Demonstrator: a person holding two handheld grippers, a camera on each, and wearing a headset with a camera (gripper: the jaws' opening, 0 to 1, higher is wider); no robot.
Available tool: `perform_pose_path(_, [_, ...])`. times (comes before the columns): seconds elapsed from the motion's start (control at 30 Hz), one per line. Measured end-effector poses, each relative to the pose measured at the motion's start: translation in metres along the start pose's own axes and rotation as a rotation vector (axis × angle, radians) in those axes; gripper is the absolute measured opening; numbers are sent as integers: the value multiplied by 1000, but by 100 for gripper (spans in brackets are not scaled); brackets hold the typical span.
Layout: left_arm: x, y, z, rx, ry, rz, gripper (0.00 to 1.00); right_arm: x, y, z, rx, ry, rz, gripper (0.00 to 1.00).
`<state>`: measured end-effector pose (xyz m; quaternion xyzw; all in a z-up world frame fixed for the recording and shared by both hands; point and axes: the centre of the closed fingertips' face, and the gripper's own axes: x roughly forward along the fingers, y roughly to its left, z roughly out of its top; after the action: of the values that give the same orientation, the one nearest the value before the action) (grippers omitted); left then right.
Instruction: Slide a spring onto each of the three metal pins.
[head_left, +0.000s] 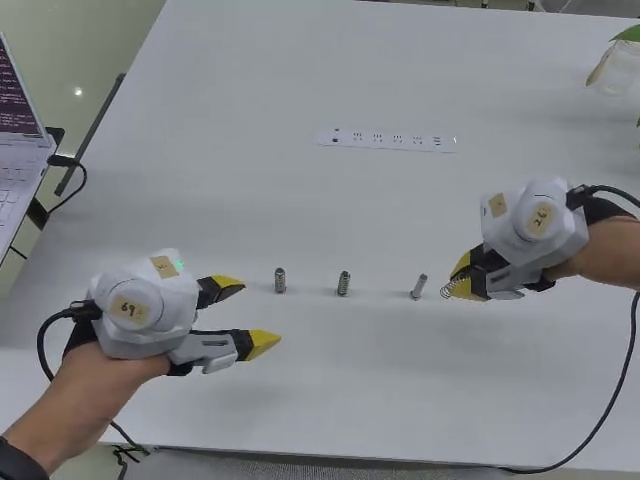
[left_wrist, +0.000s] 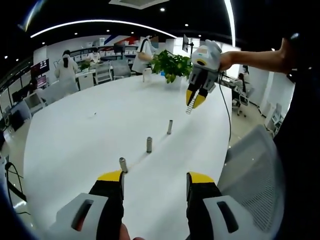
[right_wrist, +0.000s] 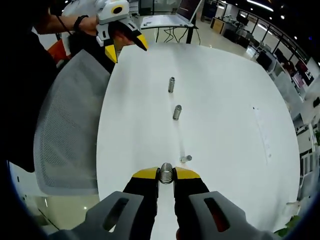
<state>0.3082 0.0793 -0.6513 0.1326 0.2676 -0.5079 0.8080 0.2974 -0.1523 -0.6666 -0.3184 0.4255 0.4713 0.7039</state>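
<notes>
Three metal pins stand in a row on the white table. The left pin (head_left: 280, 281) and middle pin (head_left: 343, 283) look ribbed, as if wrapped in springs. The right pin (head_left: 418, 287) is smooth and bare, and shows close ahead in the right gripper view (right_wrist: 186, 159). My right gripper (head_left: 466, 280) (right_wrist: 166, 175) is shut on a small spring (head_left: 453, 289) (right_wrist: 166, 173), just right of the bare pin and apart from it. My left gripper (head_left: 248, 314) (left_wrist: 155, 177) stands open left of the row with nothing between its jaws.
A white power strip (head_left: 387, 139) lies farther back on the table. A laptop (head_left: 15, 130) sits at the left edge, and a plant in a jar (head_left: 612, 62) at the far right. Cables trail from both grippers. A grey mesh chair (right_wrist: 65, 140) stands by the near edge.
</notes>
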Motion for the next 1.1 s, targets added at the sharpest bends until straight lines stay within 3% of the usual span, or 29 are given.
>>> perform_pose_path(0.43, [-18,11,-18,-53,8,61,54,11,-20,-7,15,25,-22,8])
perform_pose_path(1.1, [-24,15,-29,-83,15,79,69,30,-38,-6,12,48,-14,8])
